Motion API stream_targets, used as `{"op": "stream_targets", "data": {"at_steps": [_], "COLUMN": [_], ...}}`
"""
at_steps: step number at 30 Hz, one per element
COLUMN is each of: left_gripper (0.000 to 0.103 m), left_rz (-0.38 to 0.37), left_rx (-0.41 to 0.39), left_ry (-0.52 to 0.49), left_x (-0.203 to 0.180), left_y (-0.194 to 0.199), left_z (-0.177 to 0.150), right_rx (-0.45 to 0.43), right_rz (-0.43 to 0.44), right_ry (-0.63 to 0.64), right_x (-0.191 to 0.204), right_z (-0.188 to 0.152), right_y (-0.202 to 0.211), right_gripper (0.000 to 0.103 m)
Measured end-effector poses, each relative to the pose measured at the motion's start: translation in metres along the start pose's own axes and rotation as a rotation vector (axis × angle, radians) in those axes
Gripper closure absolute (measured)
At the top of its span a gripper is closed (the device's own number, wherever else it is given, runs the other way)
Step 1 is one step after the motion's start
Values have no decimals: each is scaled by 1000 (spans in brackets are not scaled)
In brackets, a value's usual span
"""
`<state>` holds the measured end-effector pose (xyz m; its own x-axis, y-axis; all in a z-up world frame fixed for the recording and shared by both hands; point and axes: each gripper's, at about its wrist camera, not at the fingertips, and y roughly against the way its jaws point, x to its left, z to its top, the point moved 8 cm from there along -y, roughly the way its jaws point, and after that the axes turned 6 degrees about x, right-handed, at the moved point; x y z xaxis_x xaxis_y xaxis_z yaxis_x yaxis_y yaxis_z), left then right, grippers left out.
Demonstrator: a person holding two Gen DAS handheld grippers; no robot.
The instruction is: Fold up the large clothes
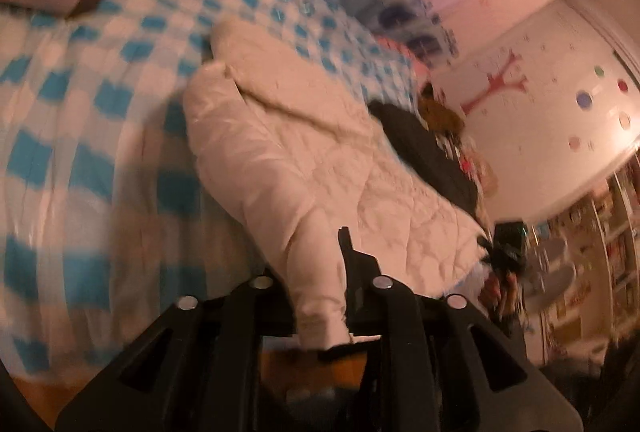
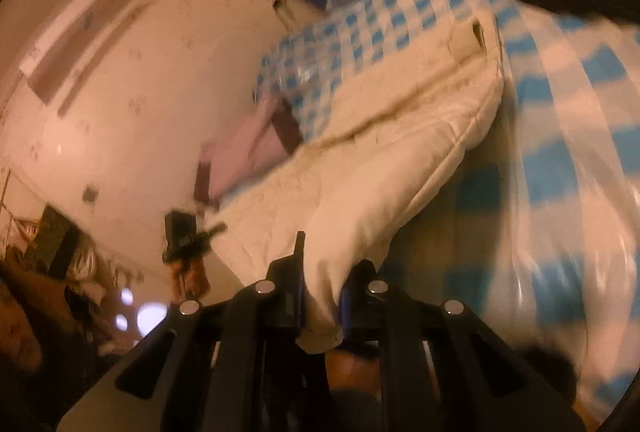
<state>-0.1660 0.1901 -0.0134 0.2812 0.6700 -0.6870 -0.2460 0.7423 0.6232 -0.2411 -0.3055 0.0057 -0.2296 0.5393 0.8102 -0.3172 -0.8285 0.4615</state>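
**Both grippers clamped on the cream quilted coat, one at each corner**

So the cream quilted coat is spread across the bed with the blue-and-white check cover, and its near edge is pulled up off the bed toward both cameras. The left gripper has its jaws narrowed onto a corner of the fabric, which bunches between the fingers and hangs out below. Same on the other side: the right gripper is pinched on its own corner of the coat, cloth squeezed tight between the pads. From each gripper the coat runs away, up and onto the bed. Frames are pretty blurry, but a dark garment seems to lie just beside the coat's far side.
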Motion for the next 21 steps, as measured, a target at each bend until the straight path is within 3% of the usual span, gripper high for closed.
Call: {"op": "stream_targets", "data": {"at_steps": [2, 3, 5, 8, 14, 19, 20, 21], "left_gripper": [34, 29, 28, 27, 21, 16, 16, 16], "left_rz": [36, 88, 146, 63, 51, 53, 53, 68], "left_rx": [97, 152, 186, 83, 57, 128, 153, 175], "left_ry": [50, 131, 247, 391, 365, 327, 319, 306], "left_x": [30, 60, 103, 137, 135, 117, 113, 110], "left_y": [-16, -30, -43, -33, -36, -64, -68, -76], "left_z": [-32, -49, -64, -63, -46, -34, -36, -37], "right_rx": [79, 112, 136, 93, 146, 175, 178, 182], "right_rz": [-63, -74, -103, -56, 25, 30, 20, 17], "right_ry": [-74, -115, -197, -296, -274, -235, -217, -205], "right_x": [-32, -48, -79, -111, -106, -93, -90, -88], "right_z": [-25, -33, -42, -42, -45, -45, -46, -47], "right_y": [-9, -14, -20, -18, -36, -45, -46, -46], "right_gripper": [73, 59, 52, 45, 42, 41, 43, 56]}}
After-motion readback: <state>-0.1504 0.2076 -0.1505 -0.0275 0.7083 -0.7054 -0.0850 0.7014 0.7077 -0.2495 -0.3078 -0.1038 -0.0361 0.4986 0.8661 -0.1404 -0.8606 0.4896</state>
